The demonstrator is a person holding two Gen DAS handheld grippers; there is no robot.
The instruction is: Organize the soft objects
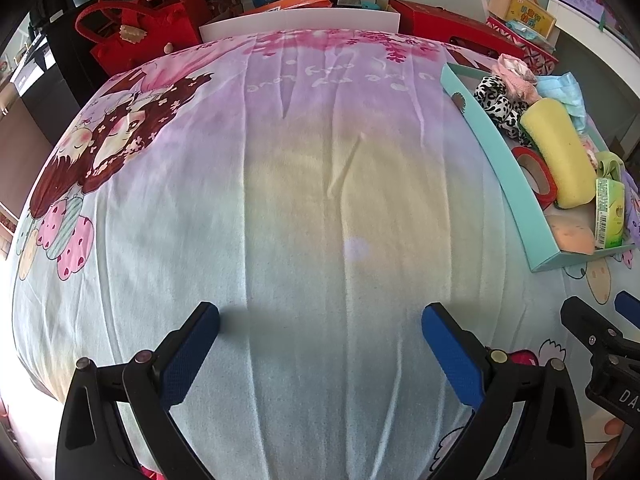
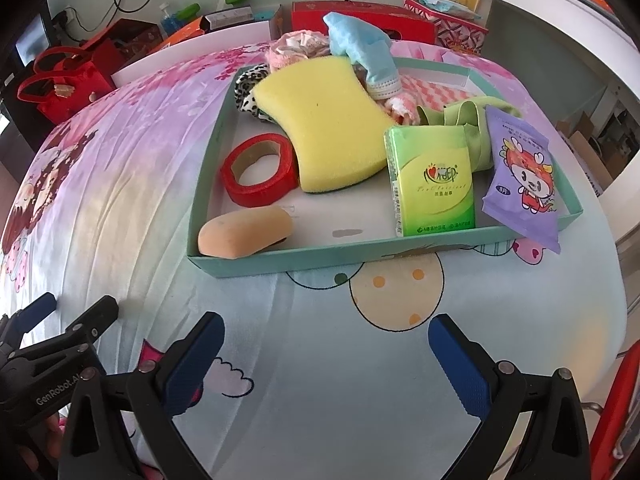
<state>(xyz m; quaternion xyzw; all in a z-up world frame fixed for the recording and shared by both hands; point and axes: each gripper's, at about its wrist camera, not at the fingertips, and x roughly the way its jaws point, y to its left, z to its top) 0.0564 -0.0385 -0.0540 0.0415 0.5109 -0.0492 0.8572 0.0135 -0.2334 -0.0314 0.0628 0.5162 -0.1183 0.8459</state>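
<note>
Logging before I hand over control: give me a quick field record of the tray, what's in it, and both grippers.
surface: printed bedsheet
tray: teal tray, on sheet ahead of right gripper
contents: yellow sponge, red tape roll, orange sponge, green tissue pack, leopard scrunchie
overhanging: purple wipes pack across tray's near right rim
left gripper: open, empty, over bare sheet
right gripper: open, empty, short of tray

Porous foam sponge (image 2: 326,128), glossy plastic wipes packet (image 2: 520,176), creased cloth bedsheet (image 1: 280,200)
</note>
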